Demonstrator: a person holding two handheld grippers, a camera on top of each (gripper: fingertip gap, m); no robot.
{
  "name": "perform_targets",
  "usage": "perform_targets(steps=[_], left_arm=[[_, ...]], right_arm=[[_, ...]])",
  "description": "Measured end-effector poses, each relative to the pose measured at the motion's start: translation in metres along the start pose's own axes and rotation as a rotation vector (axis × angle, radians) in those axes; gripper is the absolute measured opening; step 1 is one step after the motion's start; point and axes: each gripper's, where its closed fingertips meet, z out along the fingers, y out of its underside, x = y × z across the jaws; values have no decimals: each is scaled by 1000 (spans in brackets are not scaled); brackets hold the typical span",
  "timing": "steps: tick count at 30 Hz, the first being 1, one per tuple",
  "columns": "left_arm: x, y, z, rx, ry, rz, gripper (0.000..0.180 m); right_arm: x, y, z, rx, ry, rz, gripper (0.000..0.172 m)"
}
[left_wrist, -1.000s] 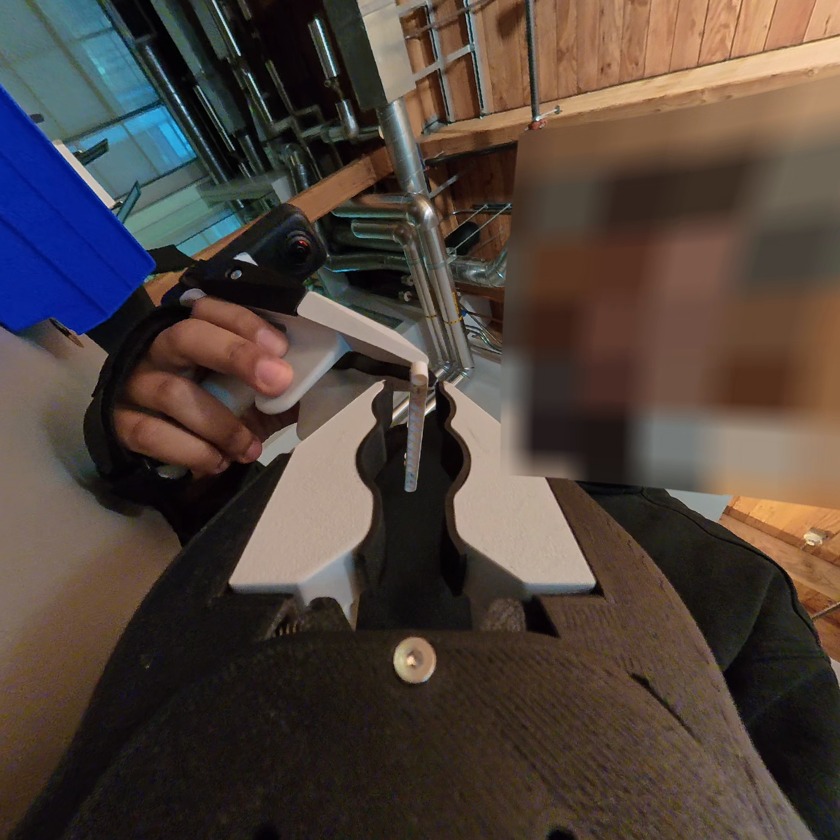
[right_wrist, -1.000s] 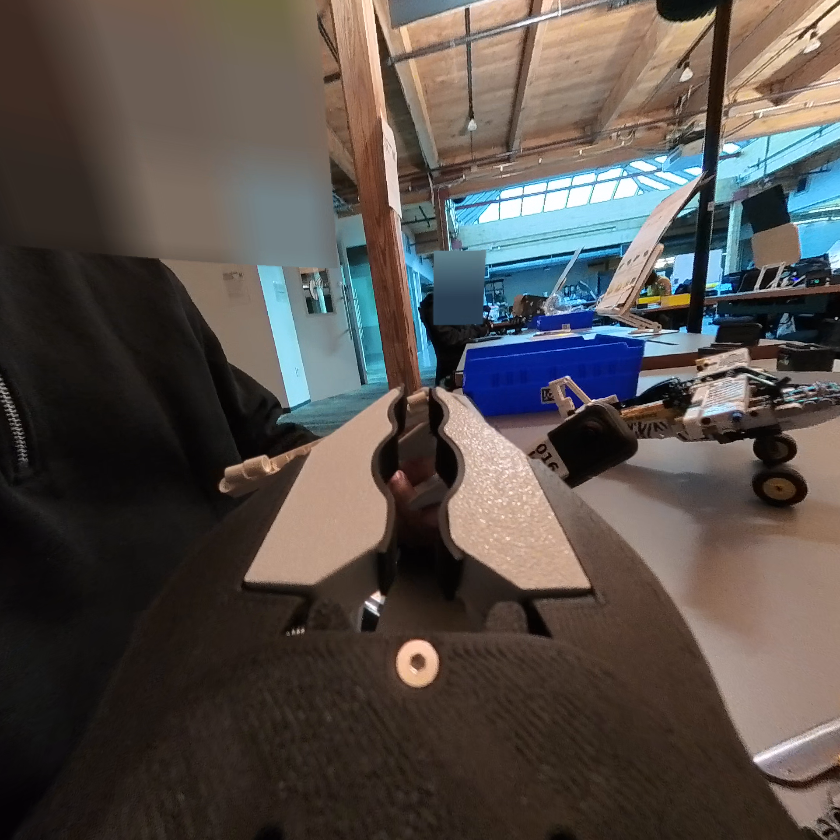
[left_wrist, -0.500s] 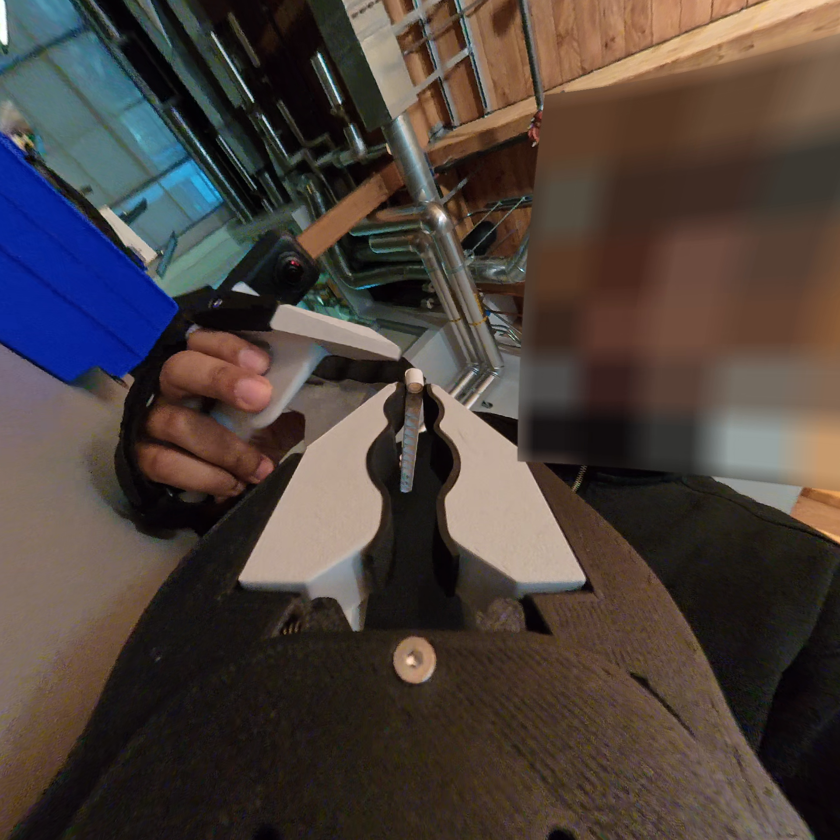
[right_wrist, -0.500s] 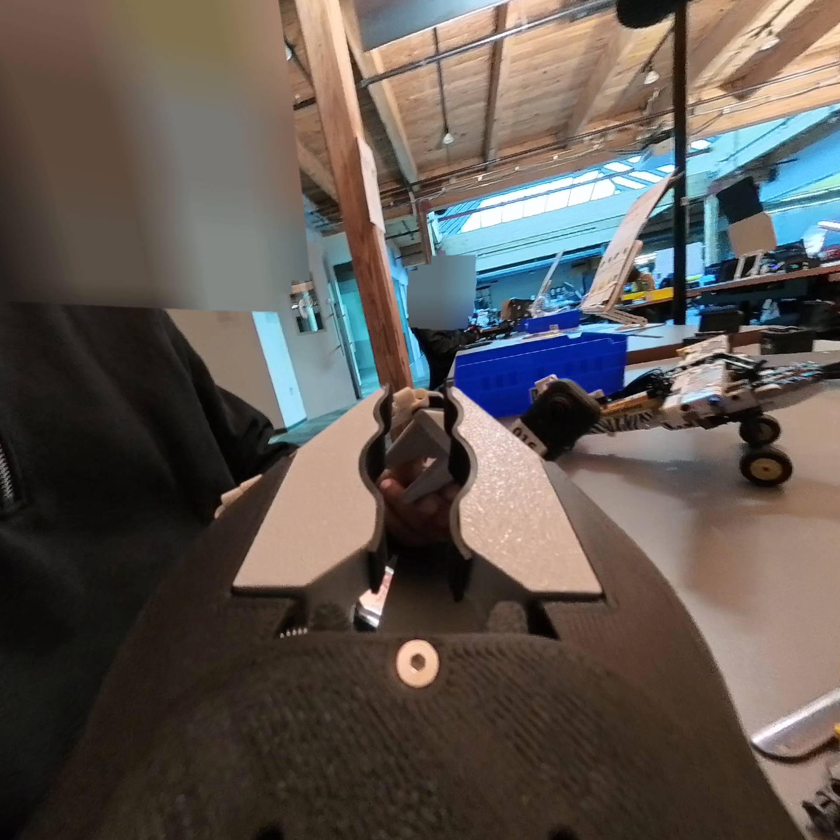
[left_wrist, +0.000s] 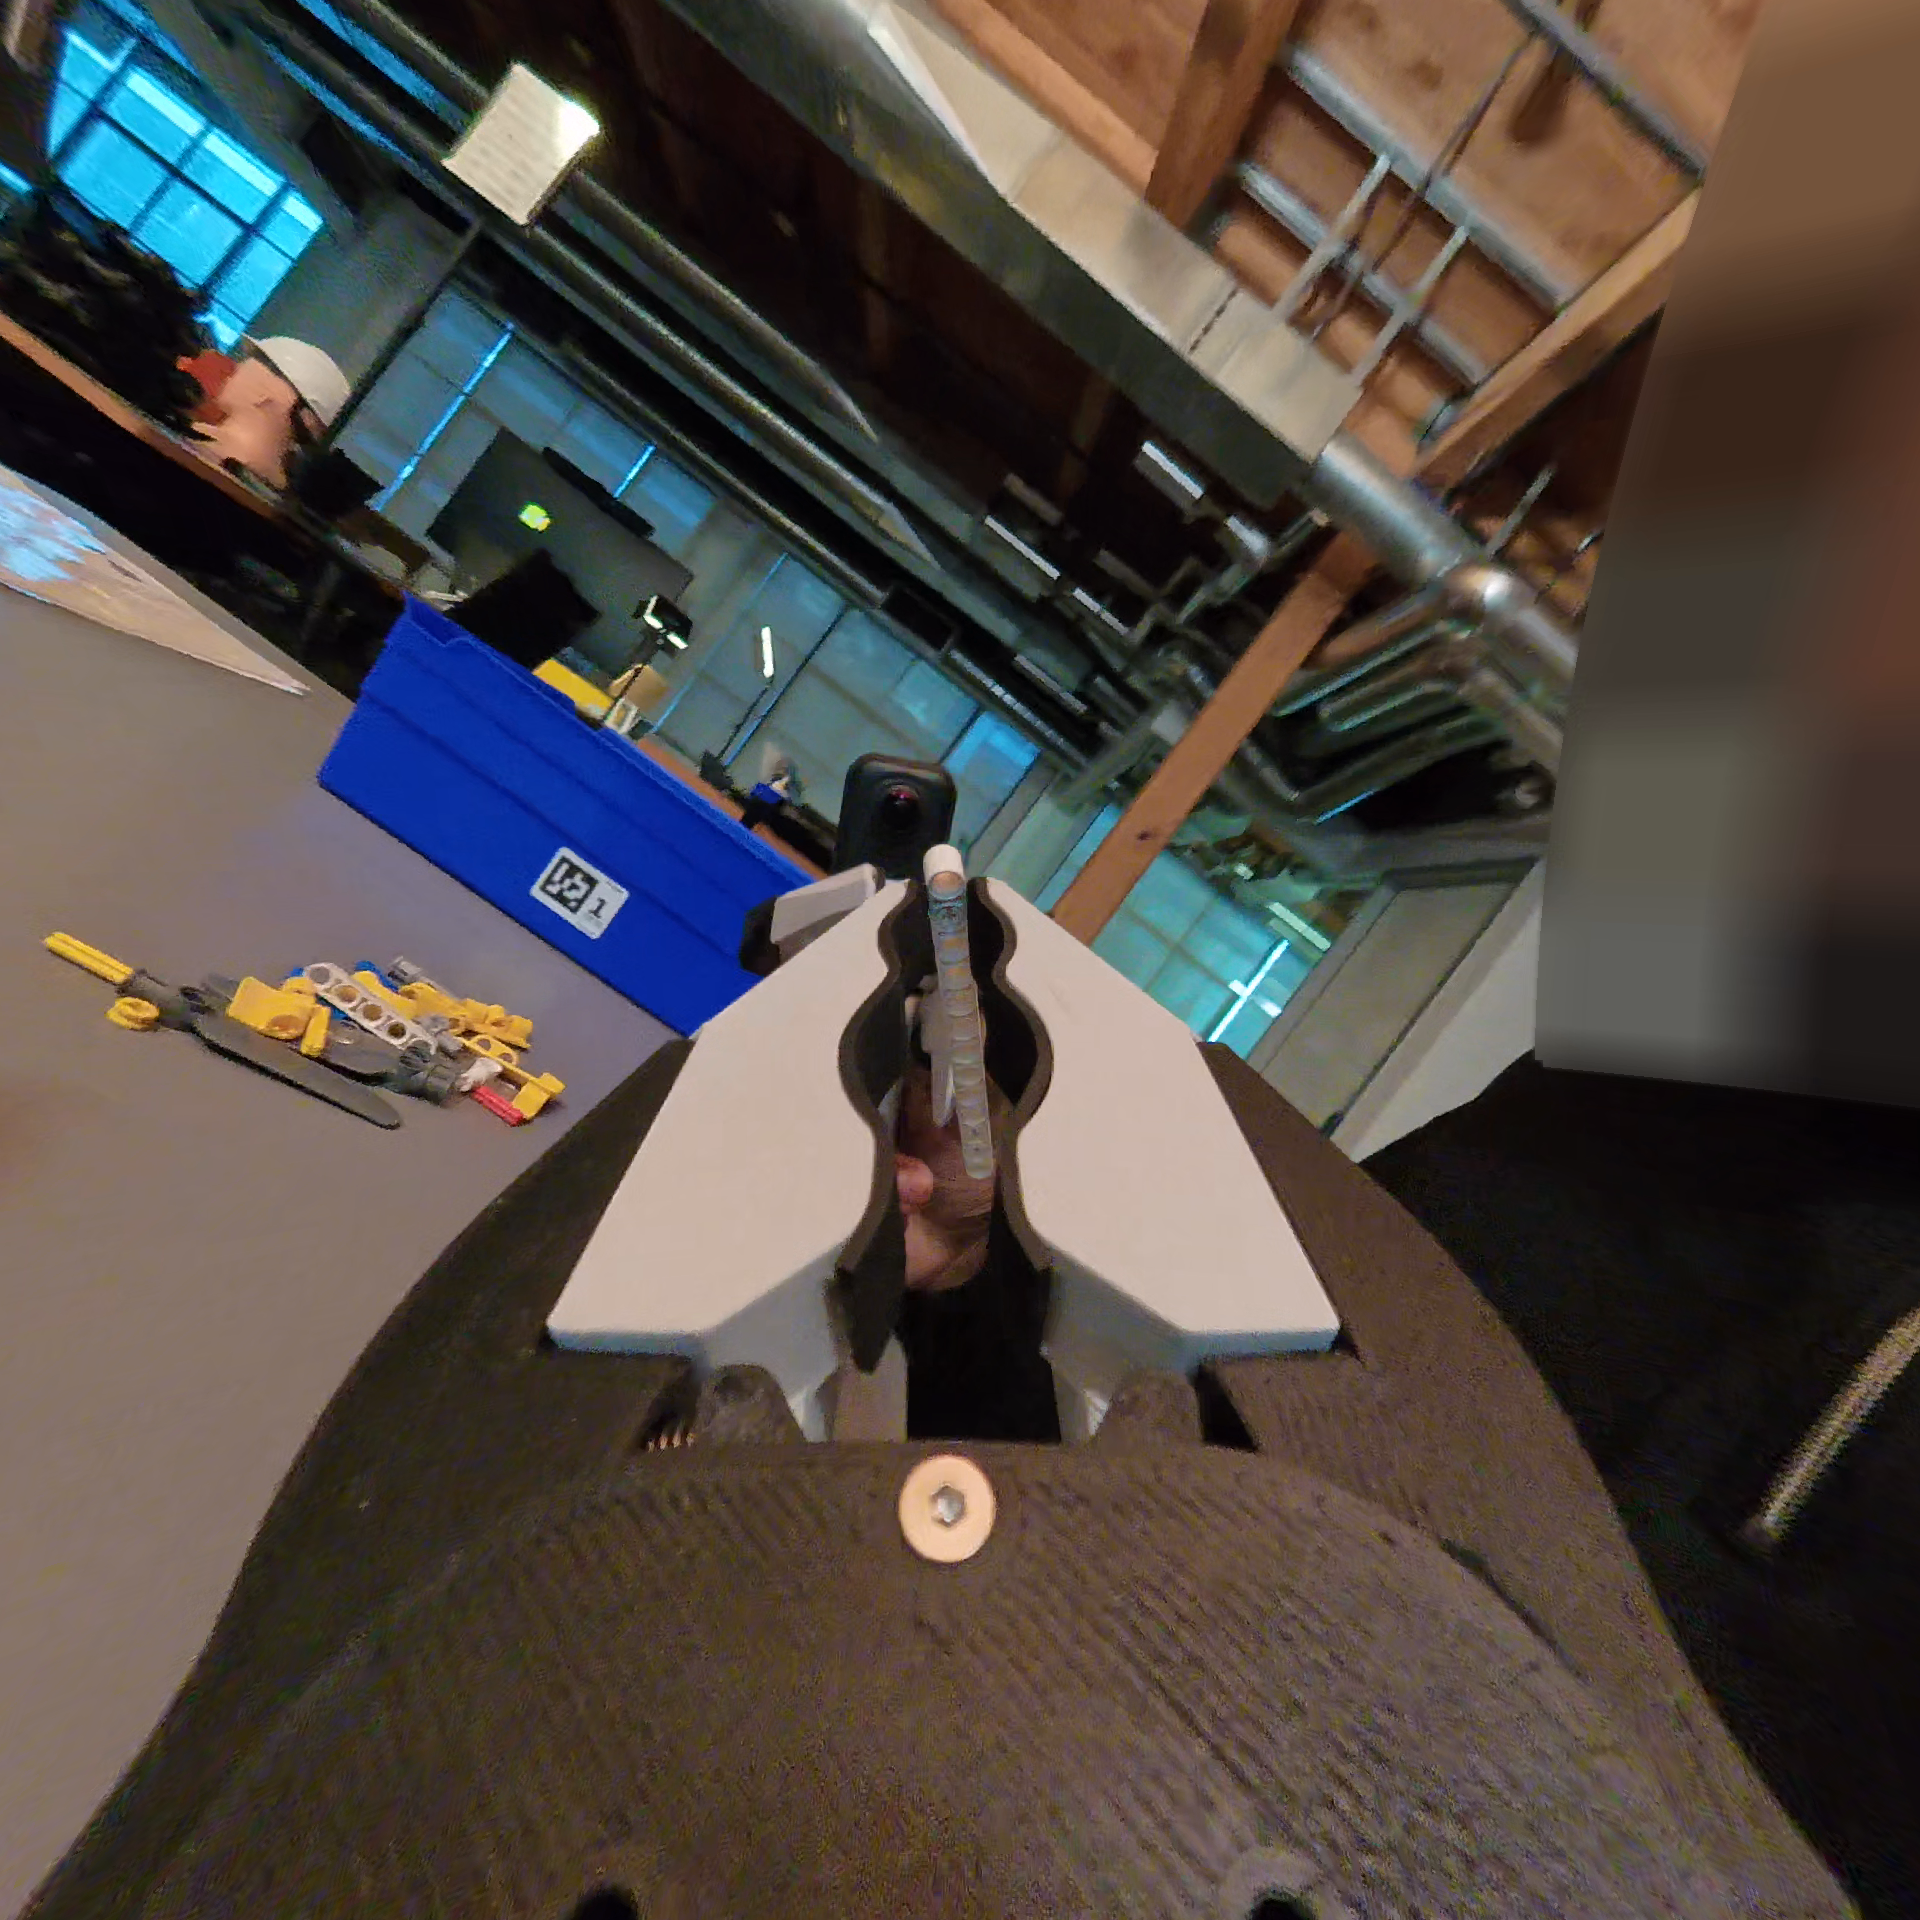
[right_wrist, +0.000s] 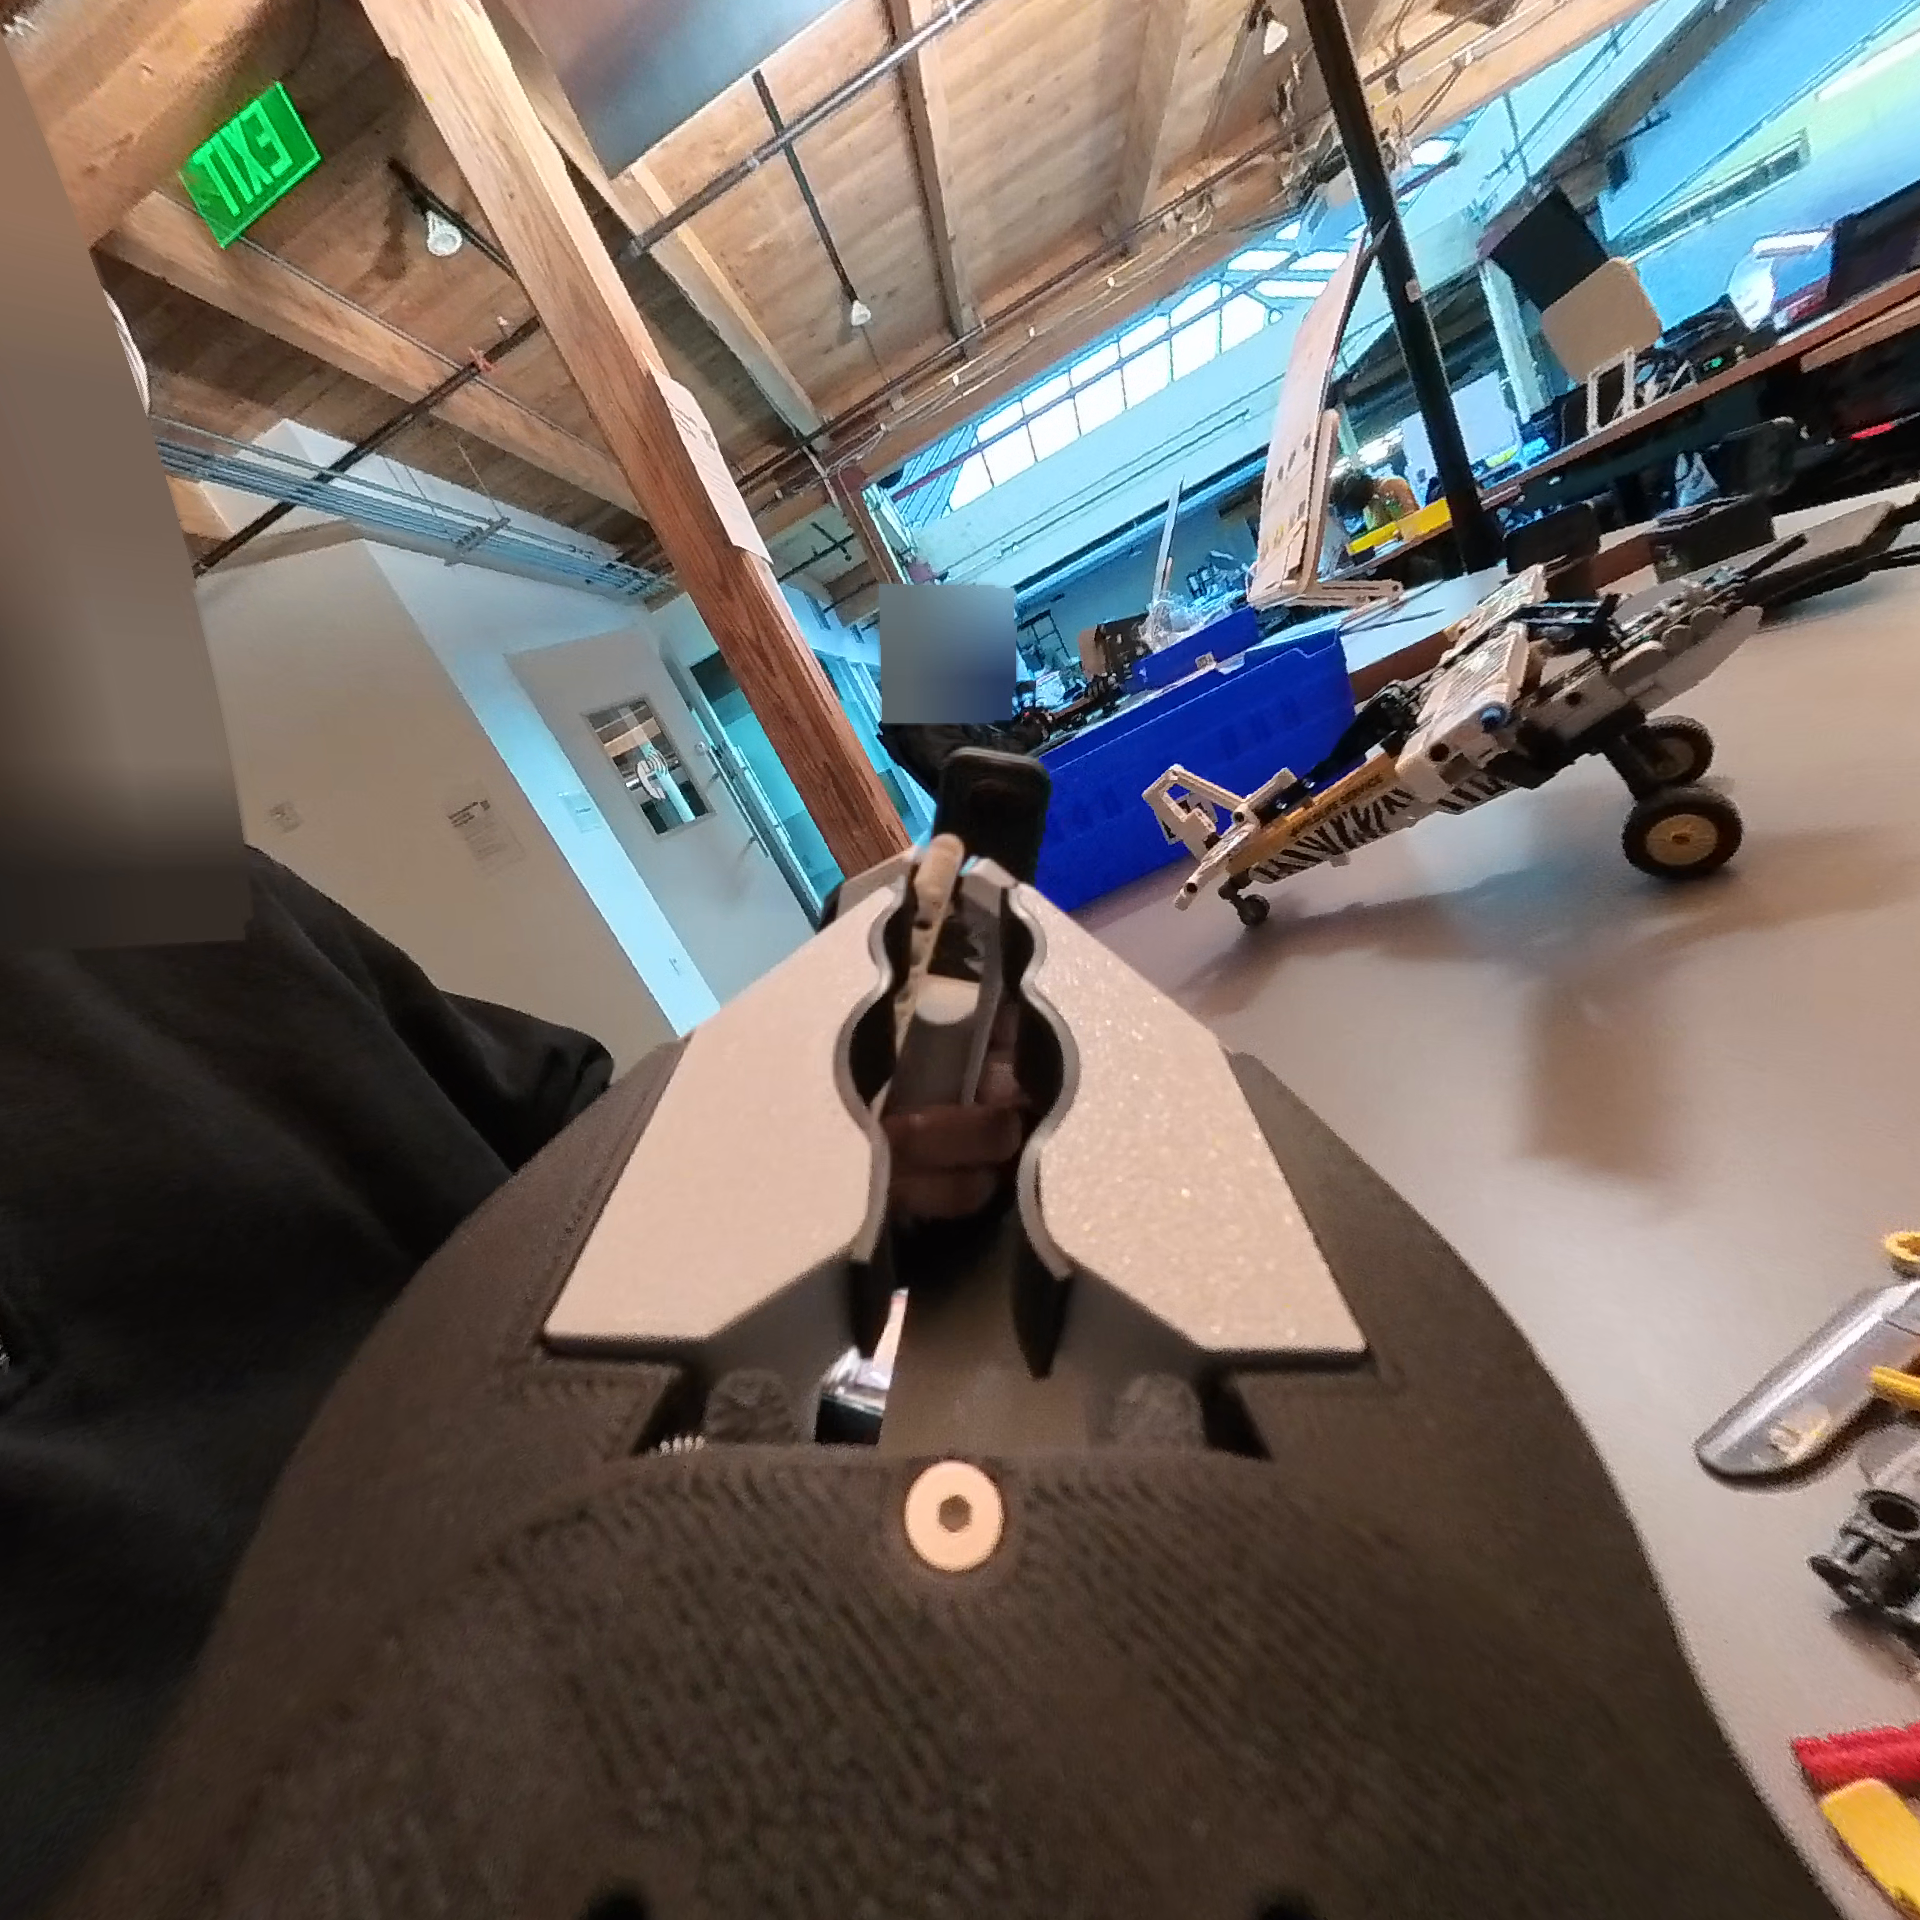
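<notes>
In the left wrist view, loose yellow and grey parts (left_wrist: 312, 1023) lie on the surface (left_wrist: 156, 1299) at mid-left, a blue bin (left_wrist: 540, 821) behind them. At centre, the left hand-held gripper (left_wrist: 948, 896) is clamped on a thin pale rod (left_wrist: 956, 997). In the right wrist view, the right hand-held gripper (right_wrist: 951, 883) stands slightly parted around that rod (right_wrist: 932, 894) and the other gripper's tips; whether it presses cannot be told, and a toy vehicle (right_wrist: 1475, 727) sits upper right.

I note timber ceiling beams (right_wrist: 727, 208), a wooden post (right_wrist: 665, 499), skylights (right_wrist: 1091, 416), metal ductwork (left_wrist: 1039, 260), and grey tabletop (right_wrist: 1558, 1039).
</notes>
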Motion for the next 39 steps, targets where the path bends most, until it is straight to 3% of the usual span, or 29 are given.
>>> perform_targets(steps=[4, 16, 24, 28, 34, 39], left_arm=[[1, 9, 5, -39, -69, 118, 2], [-1, 17, 9, -78, -115, 194, 1], [0, 14, 8, -63, -48, 95, 3], [1, 13, 8, -59, -29, 70, 14], [0, 11, 7, -47, -37, 68, 2], [-1, 13, 8, -57, -42, 78, 4]], right_arm=[[-1, -2, -3, 12, -15, 15, 12], [-6, 4, 1, -22, -54, 38, 4], [-6, 5, 1, -33, -51, 28, 4], [-8, 10, 4, -68, -57, 28, 4], [-5, 4, 0, -29, -43, 36, 4], [-5, 5, 1, -34, -40, 31, 4]])
